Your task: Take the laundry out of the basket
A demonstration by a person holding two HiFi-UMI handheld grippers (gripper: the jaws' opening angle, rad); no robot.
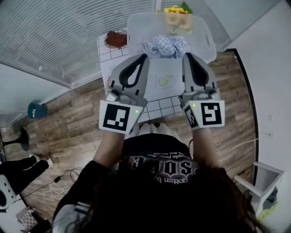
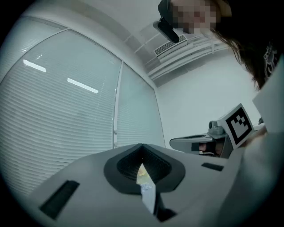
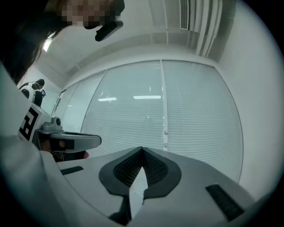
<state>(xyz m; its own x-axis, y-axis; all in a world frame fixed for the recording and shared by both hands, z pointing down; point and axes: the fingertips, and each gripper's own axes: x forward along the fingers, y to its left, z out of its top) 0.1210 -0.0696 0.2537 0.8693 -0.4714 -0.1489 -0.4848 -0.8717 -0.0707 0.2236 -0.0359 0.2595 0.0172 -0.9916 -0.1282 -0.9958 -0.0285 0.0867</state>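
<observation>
A translucent plastic basket [image 1: 205, 35] stands on the far end of a white grid-patterned table [image 1: 160, 88]. Blue-and-white checked laundry [image 1: 164, 45] lies in its near part and a yellow piece [image 1: 177, 10] farther back. My left gripper [image 1: 145, 55] and right gripper [image 1: 186, 54] are held side by side above the table, short of the basket, tips pointing toward it. Both are shut with nothing between the jaws. In the left gripper view the jaw tips [image 2: 142, 145] meet against window blinds. In the right gripper view the tips [image 3: 142, 149] also meet, tilted upward.
A reddish-brown cloth [image 1: 116, 39] lies on the table's far left corner. Window blinds run along the left. A teal object [image 1: 37, 110] and cables [image 1: 54, 184] are on the wooden floor at left; a white shelf [image 1: 263, 181] stands at lower right.
</observation>
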